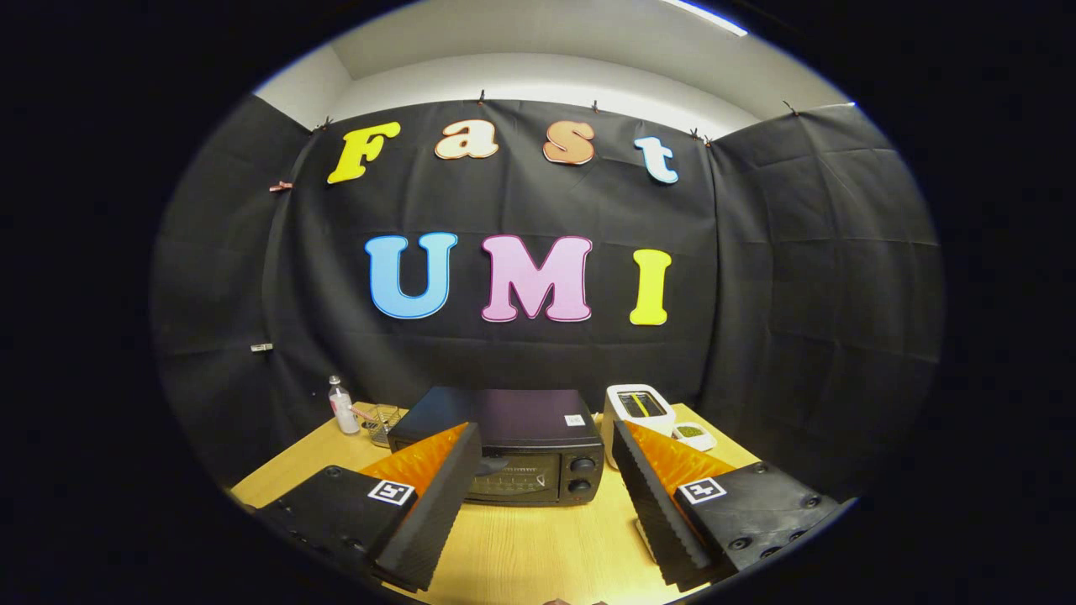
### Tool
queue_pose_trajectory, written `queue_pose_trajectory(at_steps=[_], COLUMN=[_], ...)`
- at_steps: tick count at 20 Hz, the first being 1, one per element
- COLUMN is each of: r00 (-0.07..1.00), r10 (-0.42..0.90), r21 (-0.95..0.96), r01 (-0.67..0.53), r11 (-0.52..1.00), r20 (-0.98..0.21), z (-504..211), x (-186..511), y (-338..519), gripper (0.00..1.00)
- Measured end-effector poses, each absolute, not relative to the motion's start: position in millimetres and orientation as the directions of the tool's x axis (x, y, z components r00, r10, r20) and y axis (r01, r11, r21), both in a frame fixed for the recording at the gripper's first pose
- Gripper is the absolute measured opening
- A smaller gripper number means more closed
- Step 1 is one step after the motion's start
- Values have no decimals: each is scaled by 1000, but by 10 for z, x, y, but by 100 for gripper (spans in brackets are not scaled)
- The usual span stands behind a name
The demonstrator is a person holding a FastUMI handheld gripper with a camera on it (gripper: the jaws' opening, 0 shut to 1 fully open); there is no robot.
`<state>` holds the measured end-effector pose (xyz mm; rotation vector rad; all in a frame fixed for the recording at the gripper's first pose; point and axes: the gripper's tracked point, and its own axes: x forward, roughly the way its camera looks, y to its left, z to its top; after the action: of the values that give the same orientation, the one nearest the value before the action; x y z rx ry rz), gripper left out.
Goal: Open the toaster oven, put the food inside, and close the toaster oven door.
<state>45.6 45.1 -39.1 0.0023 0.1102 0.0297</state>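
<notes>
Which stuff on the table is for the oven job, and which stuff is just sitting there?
For the job:
toaster oven, door closed, just beyond the fingers
hand-held gripper, fingers open, holding nothing
small dish of green food, probably

Just lying about:
white toaster
clear bottle
wire basket

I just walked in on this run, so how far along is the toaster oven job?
Nothing looks done yet. The black box-shaped toaster oven sits on the light wooden table with its glass door shut. The gripper is open, its fingers holding nothing, the oven just ahead between them. Left: open the door, load the food, possibly what is in the small white dish beyond the oven, then close.
</notes>
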Motion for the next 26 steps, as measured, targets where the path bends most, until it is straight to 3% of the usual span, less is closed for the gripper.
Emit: queue_pose_trajectory(at_steps=[9,26], r00=[986,911], r10=[33,76], r21=[38,12], r01=[-27,-78], r11=[999,997], r20=[-166,-406], z=[-643,-2100], x=[1203,1973], y=[924,1429], gripper=[97,98])
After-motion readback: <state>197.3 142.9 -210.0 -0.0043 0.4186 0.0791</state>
